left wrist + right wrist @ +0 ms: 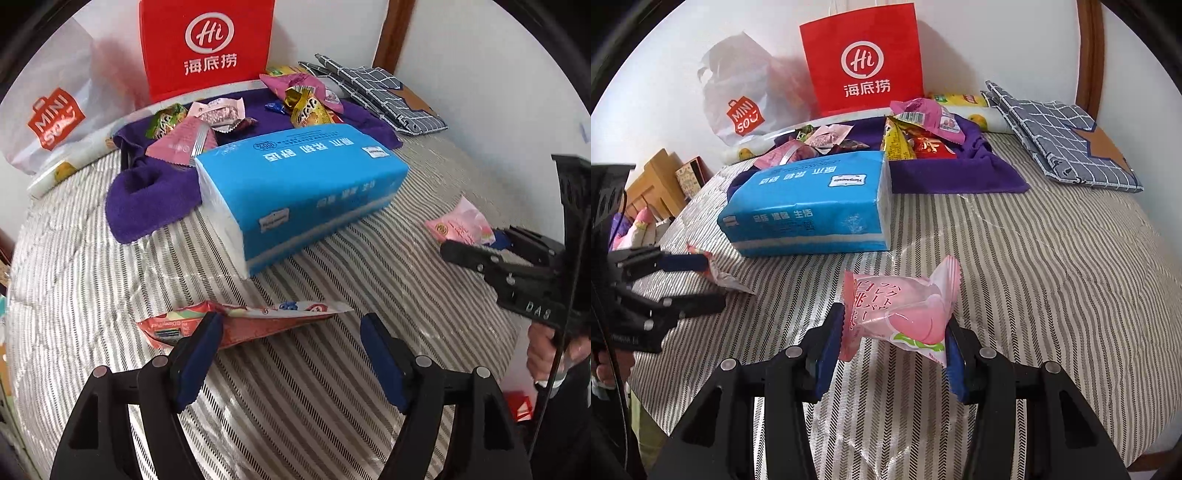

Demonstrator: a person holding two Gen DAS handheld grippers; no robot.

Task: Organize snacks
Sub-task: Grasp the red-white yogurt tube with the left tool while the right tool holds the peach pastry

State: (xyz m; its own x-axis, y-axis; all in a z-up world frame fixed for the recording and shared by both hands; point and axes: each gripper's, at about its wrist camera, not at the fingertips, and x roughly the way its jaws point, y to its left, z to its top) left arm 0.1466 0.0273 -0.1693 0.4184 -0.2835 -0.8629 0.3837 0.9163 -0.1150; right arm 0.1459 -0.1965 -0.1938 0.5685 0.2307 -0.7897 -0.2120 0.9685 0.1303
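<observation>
My left gripper (291, 349) is open just above the striped bed cover, its fingers either side of the near end of a long red snack packet (236, 323). My right gripper (892, 341) is shut on a pink peach snack packet (905, 306) and holds it above the bed; the packet also shows in the left wrist view (460, 225). A purple cloth tray (960, 177) at the back holds several snack packets (923, 118). It shows in the left wrist view too (147, 199).
A blue tissue pack (295, 184) lies in the middle, against the purple tray. A red paper bag (864, 62) and a white Miniso bag (742, 110) stand against the wall. Folded checked cloth (1060, 136) lies at the back right.
</observation>
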